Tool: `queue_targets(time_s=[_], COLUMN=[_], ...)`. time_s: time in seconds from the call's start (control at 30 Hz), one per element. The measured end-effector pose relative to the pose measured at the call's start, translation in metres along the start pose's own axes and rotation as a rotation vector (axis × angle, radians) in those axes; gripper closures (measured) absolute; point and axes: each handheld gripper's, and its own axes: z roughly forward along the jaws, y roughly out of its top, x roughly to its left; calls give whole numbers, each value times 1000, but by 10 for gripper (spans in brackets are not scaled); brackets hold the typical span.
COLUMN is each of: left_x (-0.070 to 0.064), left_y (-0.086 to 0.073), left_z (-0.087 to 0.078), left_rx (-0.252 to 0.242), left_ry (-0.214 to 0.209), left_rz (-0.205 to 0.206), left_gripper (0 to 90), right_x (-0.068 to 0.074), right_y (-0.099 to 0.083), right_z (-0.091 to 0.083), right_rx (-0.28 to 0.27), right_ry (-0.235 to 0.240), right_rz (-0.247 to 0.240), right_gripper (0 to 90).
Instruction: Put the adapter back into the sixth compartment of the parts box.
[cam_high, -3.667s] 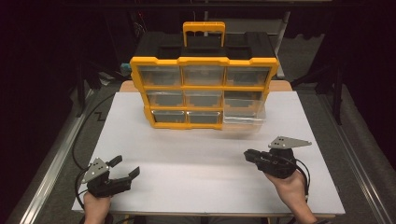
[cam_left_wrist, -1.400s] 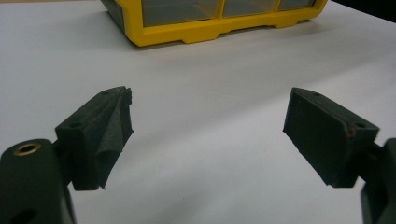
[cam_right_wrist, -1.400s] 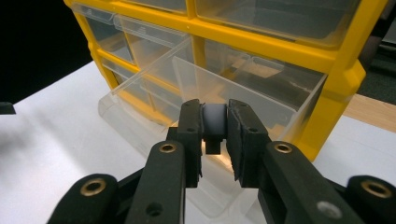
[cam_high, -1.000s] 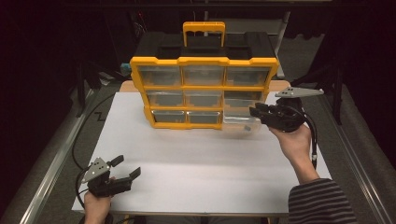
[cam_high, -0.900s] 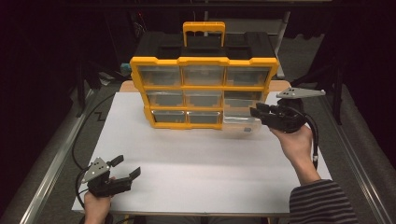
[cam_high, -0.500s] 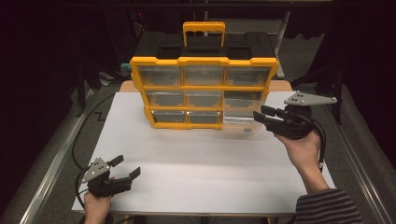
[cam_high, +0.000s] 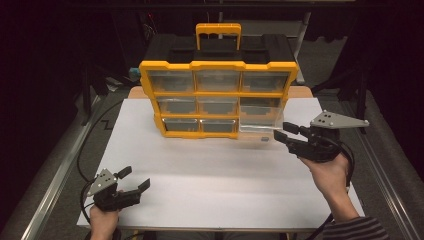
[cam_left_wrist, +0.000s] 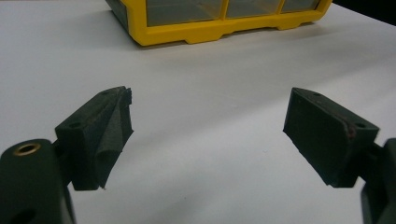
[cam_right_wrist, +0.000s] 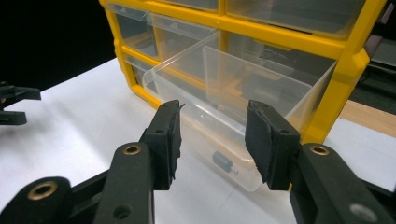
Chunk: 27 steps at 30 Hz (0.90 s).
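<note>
The right gripper (cam_right_wrist: 212, 140) hovers with its jaws parted a moderate way and nothing between them, just short of the clear plastic drawer (cam_right_wrist: 233, 93) that stands pulled out of the bottom right bay of the yellow parts organiser (cam_high: 218, 97). The drawer's front wall lies straight ahead of the jaw tips, slightly beyond them and apart from both pads. A small dark part (cam_right_wrist: 223, 162) rests on the drawer floor, a little past the gap and low between the tips. The drawer looks light, thin-walled and smooth, so it should slide easily yet flex or slip under a hard pinch; the front lip, centred between the jaws, seems the soundest place to grip. The left gripper (cam_left_wrist: 208, 135) rests near the table (cam_high: 210, 170) edge, jaws wide apart and empty, the organiser well ahead of them
</note>
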Motion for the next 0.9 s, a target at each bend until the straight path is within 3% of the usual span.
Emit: queue_targets(time_s=[0.33,0.9], left_x=[0,0], left_y=[0,0], left_z=[0,-1], left_rx=[0,-5], left_ry=[-2,3], left_rz=[-1,0], left_gripper=[164,165], right_x=[6,6], right_y=[-18,-54], right_z=[-4,-2], right_rx=[4,18], right_ry=[20,12], right_rz=[7,29], right_gripper=[547,501])
